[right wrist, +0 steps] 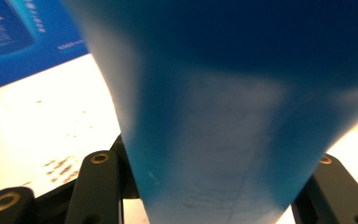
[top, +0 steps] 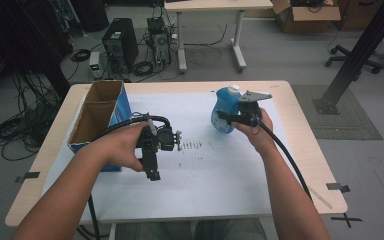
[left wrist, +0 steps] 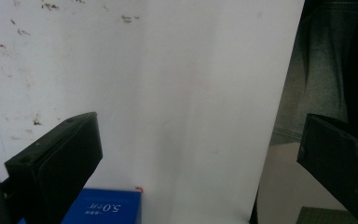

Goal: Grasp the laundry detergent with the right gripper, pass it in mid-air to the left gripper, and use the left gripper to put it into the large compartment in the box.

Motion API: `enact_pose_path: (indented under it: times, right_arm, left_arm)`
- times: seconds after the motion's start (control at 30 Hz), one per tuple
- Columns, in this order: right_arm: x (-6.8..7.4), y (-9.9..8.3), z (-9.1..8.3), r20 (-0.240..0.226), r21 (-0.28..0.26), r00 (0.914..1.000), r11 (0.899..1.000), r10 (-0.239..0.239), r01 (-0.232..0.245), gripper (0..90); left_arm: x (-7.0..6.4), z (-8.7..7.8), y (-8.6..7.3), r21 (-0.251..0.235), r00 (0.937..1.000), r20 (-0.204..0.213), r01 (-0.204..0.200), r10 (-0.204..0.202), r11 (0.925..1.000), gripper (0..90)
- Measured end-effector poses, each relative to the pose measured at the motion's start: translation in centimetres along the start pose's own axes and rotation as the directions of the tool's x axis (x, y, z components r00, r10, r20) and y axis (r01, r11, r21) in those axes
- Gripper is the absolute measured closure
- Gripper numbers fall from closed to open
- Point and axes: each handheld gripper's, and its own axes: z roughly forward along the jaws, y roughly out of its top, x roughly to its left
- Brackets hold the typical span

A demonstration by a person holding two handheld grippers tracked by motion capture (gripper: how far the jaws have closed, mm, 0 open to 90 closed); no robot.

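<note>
2 grippers are in play here. The right gripper is clamped on the blue bottle, which is seen standing upright on the white sheet at about 1 o'clock from the table's middle; in the right gripper view the bottle body is wedged between the 2 black jaws, pinched fairly low down. The left gripper is held spread wide with nothing between its jaws, pointed back towards 6 o'clock over bare sheet, just beside the open cardboard box with blue sides, which sits at 9 o'clock.

What could go wrong: the bottle looks smooth and rounded, so a low pinch could probably let it tip or swivel in the jaws once lifted, especially if liquid sloshes. If it's meant for the box, the rim could be clipped on the way over, and the idle left gripper might be bumped, since it's parked right next to the opening.
</note>
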Motion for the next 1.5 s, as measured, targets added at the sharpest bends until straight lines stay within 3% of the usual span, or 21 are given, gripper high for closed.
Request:
enact_pose_path:
  times: [0.3, 0.57, 0.63, 0.7, 0.73, 0.77, 0.8, 0.83, 0.87, 0.9, 0.93, 0.97, 1.03, 1.07, 1.13, 1.23, 1.27, 1.33, 1.37, 1.47, 1.5]
  right_arm:
    - [0.1, 1.7, -3.1, -0.095, 0.034, 0.9932, 0.997, -0.068, 0.071, 46.8]
    - [0.8, 2.3, -5.1, -0.214, 0.048, 0.9657, 0.986, -0.147, 0.16, 46.7]
    - [1.2, 2.3, -5.5, -0.238, 0.052, 0.9555, 0.98, -0.174, 0.191, 46.7]
    - [1.7, 2.2, -5.9, -0.272, 0.052, 0.9383, 0.97, -0.213, 0.236, 46.6]
    - [1.7, 2.2, -5.9, -0.272, 0.052, 0.9383, 0.97, -0.213, 0.236, 46.6]
    - [2.1, 1.9, -6.0, -0.297, 0.048, 0.9242, 0.963, -0.24, 0.265, 46.6]
    - [2.1, 1.9, -6.0, -0.297, 0.048, 0.9242, 0.963, -0.24, 0.265, 46.6]
    - [2.3, 1.8, -6.0, -0.309, 0.045, 0.9185, 0.961, -0.246, 0.273, 46.6]
    - [2.6, 1.4, -6.1, -0.334, 0.04, 0.9055, 0.956, -0.261, 0.29, 46.5]
    - [2.6, 1.4, -6.1, -0.334, 0.04, 0.9055, 0.956, -0.261, 0.29, 46.5]
    - [2.9, 0.9, -6.0, -0.354, 0.035, 0.8949, 0.952, -0.271, 0.303, 46.5]
    - [2.9, 0.9, -6.0, -0.354, 0.035, 0.8949, 0.952, -0.271, 0.303, 46.5]
    - [3.3, 0.5, -5.9, -0.38, 0.037, 0.8829, 0.949, -0.276, 0.313, 46.4]
    - [3.7, 0.0, -5.7, -0.404, 0.034, 0.8694, 0.945, -0.284, 0.324, 46.4]
    - [4.0, -0.1, -5.7, -0.417, 0.031, 0.8632, 0.945, -0.284, 0.326, 46.4]
    - [5.0, -0.6, -5.5, -0.458, 0.016, 0.8368, 0.938, -0.3, 0.345, 46.4]
    - [5.0, -0.6, -5.5, -0.458, 0.016, 0.8368, 0.938, -0.3, 0.345, 46.4]
    - [5.7, -0.8, -5.3, -0.482, 0.008, 0.8213, 0.936, -0.305, 0.352, 46.3]
    - [5.7, -0.8, -5.3, -0.482, 0.008, 0.8213, 0.936, -0.305, 0.352, 46.3]
    - [6.7, -1.1, -4.9, -0.507, 0.001, 0.8014, 0.93, -0.317, 0.368, 46.2]
    - [6.7, -1.1, -4.9, -0.507, 0.001, 0.8014, 0.93, -0.317, 0.368, 46.2]
  left_arm:
    - [0.2, -0.9, 0.0, -0.013, 0.9999, -0.011, 0.005, -0.005, 0.9999, 0.2]
    - [0.1, -1.5, 0.0, -0.012, 0.9997, -0.022, 0.005, -0.006, 0.9999, 0.2]
    - [0.1, -1.7, 0.0, -0.017, 0.9997, -0.023, 0.007, -0.008, 0.9998, 0.2]
    - [0.1, -1.8, 0.0, -0.017, 0.9996, -0.026, 0.008, -0.008, 0.9998, 0.2]
    - [0.1, -1.8, 0.1, -0.015, 0.9996, -0.026, 0.008, -0.008, 0.9999, 0.2]
    - [0.0, -1.9, 0.2, -0.014, 0.9996, -0.027, 0.008, -0.008, 0.9999, 0.2]
    - [0.0, -1.9, 0.2, -0.014, 0.9996, -0.027, 0.008, -0.008, 0.9999, 0.2]
    - [0.0, -2.0, 0.3, -0.014, 0.9995, -0.03, 0.007, -0.007, 0.9999, 0.2]
    - [0.0, -2.1, 0.4, -0.012, 0.9995, -0.03, 0.005, -0.005, 0.9999, 0.2]
    - [0.0, -2.1, 0.4, -0.012, 0.9995, -0.03, 0.005, -0.005, 0.9999, 0.2]
    - [0.0, -2.1, 0.5, -0.015, 0.9995, -0.032, 0.004, -0.005, 0.9999, 0.2]
    - [0.0, -2.2, 0.6, -0.013, 0.9994, -0.033, 0.005, -0.005, 0.9999, 0.2]
    - [0.0, -2.3, 0.8, -0.014, 0.9994, -0.035, 0.0, -0.001, 0.9999, 0.2]
    - [0.0, -2.4, 0.9, -0.014, 0.9994, -0.034, 0.001, -0.001, 0.9999, 0.2]
    - [0.0, -2.4, 1.0, -0.015, 0.9994, -0.035, -0.001, 0.001, 0.9999, 0.2]
    - [0.0, -2.5, 1.2, -0.013, 0.9994, -0.035, 0.0, -0.001, 0.9999, 0.2]
    - [0.0, -2.5, 1.2, -0.013, 0.9994, -0.035, 0.0, -0.001, 0.9999, 0.2]
    - [0.1, -2.6, 1.3, -0.016, 0.9994, -0.036, -0.001, 0.0, 0.9999, 0.2]
    - [0.1, -2.6, 1.3, -0.016, 0.9994, -0.036, -0.001, 0.0, 0.9999, 0.2]
    - [0.1, -2.7, 1.5, -0.02, 0.9994, -0.035, -0.002, 0.002, 0.9998, 0.2]
    - [0.1, -2.7, 1.5, -0.02, 0.9994, -0.035, -0.002, 0.002, 0.9998, 0.2]
